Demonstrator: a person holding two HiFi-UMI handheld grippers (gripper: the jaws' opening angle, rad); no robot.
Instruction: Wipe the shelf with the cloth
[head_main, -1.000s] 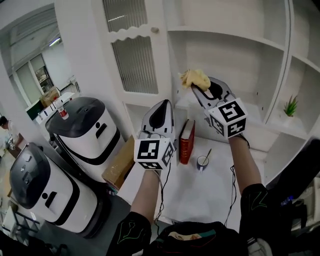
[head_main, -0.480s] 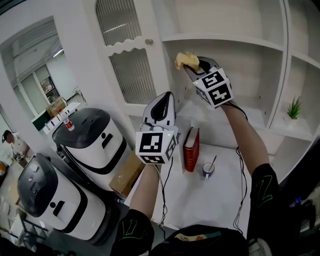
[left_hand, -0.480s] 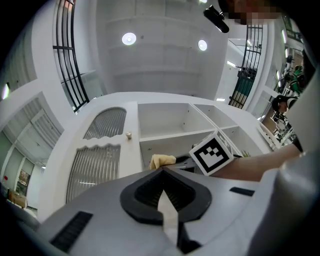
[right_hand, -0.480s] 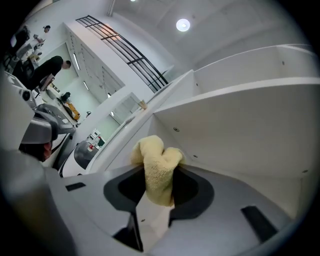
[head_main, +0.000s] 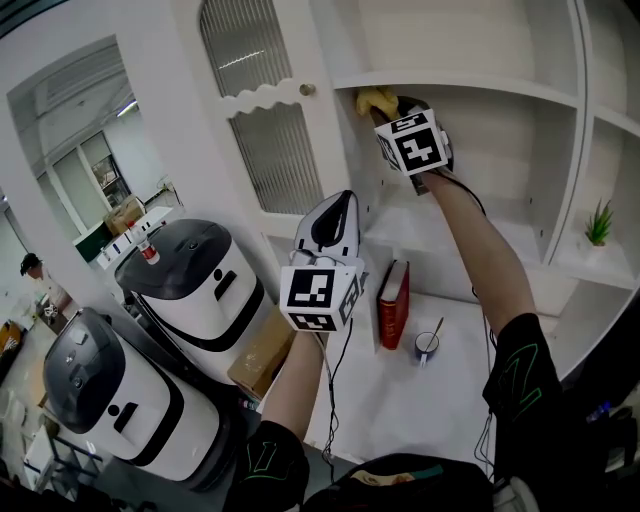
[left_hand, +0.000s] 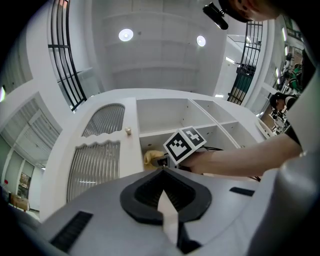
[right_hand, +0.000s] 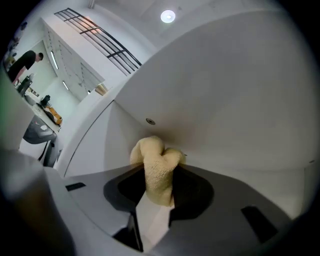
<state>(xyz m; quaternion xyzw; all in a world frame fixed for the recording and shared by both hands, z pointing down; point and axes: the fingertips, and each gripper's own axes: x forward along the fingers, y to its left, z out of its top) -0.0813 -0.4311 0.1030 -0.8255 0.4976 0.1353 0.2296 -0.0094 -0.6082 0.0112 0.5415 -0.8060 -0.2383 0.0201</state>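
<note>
A crumpled yellow cloth (head_main: 375, 99) is clamped in my right gripper (head_main: 392, 105), raised high into the white shelf unit. The cloth presses into the top left corner of a compartment, just under the upper shelf board (head_main: 480, 85). In the right gripper view the cloth (right_hand: 156, 170) bulges out of the shut right gripper (right_hand: 158, 186) against a white panel. My left gripper (head_main: 335, 205) hangs lower, in front of the cabinet, shut with nothing in it. The left gripper view looks past the left gripper (left_hand: 163, 192) up at the cloth (left_hand: 151, 158).
A glazed cabinet door with a knob (head_main: 306, 89) stands left of the compartment. On the desk below are a red book (head_main: 393, 303), a mug with a spoon (head_main: 427, 345) and a small plant (head_main: 600, 222). Two white machines (head_main: 190, 280) and a cardboard box (head_main: 262, 350) stand at left.
My right gripper has lifted the cloth from mid-height up and back to the underside of the upper shelf board. The left gripper has risen slightly.
</note>
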